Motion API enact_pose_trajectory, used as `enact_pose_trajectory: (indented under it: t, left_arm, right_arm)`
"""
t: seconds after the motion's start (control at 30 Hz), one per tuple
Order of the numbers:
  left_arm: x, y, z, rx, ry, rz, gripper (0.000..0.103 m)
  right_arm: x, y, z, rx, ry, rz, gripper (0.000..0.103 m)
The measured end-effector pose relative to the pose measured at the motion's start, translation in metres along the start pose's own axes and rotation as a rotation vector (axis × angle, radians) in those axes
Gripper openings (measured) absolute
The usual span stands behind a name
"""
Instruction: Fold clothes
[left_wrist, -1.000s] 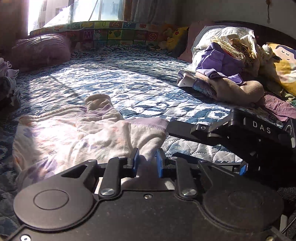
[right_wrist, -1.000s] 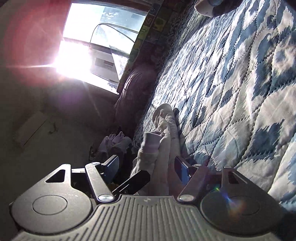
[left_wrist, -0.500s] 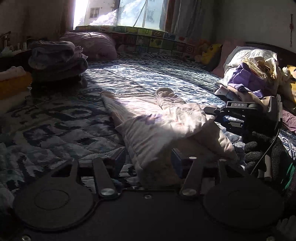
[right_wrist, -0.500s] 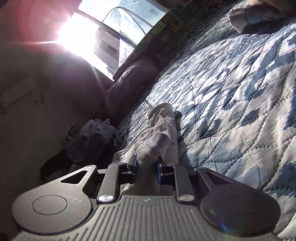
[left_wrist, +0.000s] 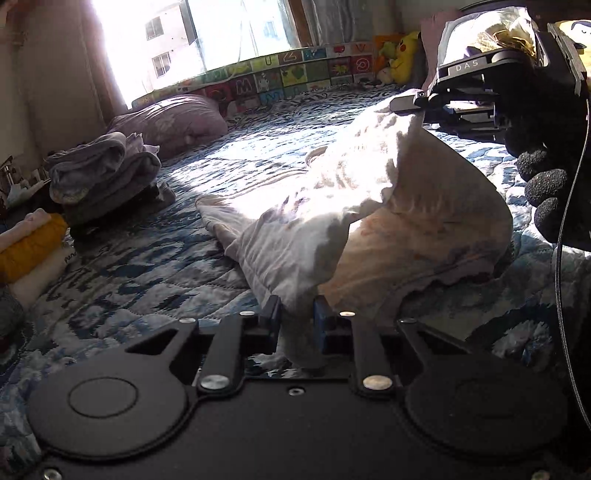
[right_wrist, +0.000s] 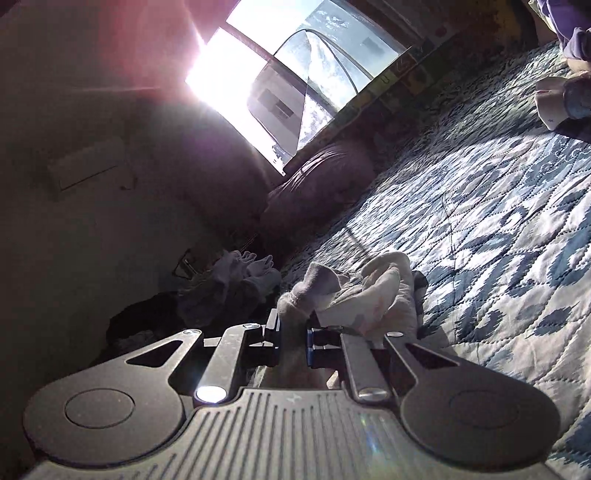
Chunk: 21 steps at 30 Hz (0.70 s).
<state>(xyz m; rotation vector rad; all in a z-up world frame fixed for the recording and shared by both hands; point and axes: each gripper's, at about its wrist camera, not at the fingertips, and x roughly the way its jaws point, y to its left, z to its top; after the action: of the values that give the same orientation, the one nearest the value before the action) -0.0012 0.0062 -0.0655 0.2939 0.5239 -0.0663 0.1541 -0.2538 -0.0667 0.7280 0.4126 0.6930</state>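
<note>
White floral garment is now lifted off the bed at one end; a second ago it lay flat. My left gripper and right gripper both pinch its edge, so I'm mid-fold.

Sunlit window behind quilted bed

two grippers, one pale garment, one purple pillow

A pale printed cotton garment is spread on the blue-and-white quilted bedspread ahead of the left claw; folded lavender clothes are stacked far left.
</note>
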Motion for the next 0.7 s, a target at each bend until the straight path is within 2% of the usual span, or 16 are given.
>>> enact_pose_trajectory:
  t: [0.1, 0.17, 0.2, 0.27, 0.43, 0.47, 0.5, 0.57, 0.7]
  left_arm:
    - [0.003, -0.003, -0.001, 0.029, 0.012, 0.005, 0.015]
    - [0.005, 0.000, -0.002, 0.021, 0.029, -0.001, 0.015]
    - [0.006, 0.001, -0.002, 0.016, 0.032, -0.002, 0.015]
    - [0.005, 0.002, -0.002, 0.005, 0.030, -0.001, 0.015]
    - [0.005, 0.005, -0.003, -0.026, 0.039, -0.012, 0.015]
    - [0.004, 0.005, -0.003, -0.032, 0.040, -0.015, 0.015]
    - [0.004, 0.006, -0.003, -0.039, 0.042, -0.017, 0.015]
    - [0.002, 0.009, -0.003, -0.053, 0.041, -0.025, 0.016]
    - [-0.012, 0.011, 0.007, -0.050, 0.003, -0.033, 0.017]
  right_arm:
    - [0.005, -0.006, -0.001, 0.015, 0.084, 0.002, 0.014]
    - [0.017, -0.017, -0.009, 0.069, 0.185, -0.052, 0.015]
    - [0.021, -0.023, -0.013, 0.106, 0.219, -0.079, 0.018]
    - [0.024, -0.031, -0.018, 0.150, 0.258, -0.094, 0.018]
    - [0.015, -0.026, -0.023, 0.149, 0.216, -0.088, 0.022]
    - [0.012, -0.023, -0.023, 0.143, 0.205, -0.086, 0.033]
    - [0.008, -0.020, -0.022, 0.135, 0.189, -0.084, 0.051]
    - [0.002, -0.016, -0.020, 0.121, 0.166, -0.104, 0.069]
    - [-0.003, -0.025, -0.014, 0.140, 0.117, -0.145, 0.068]
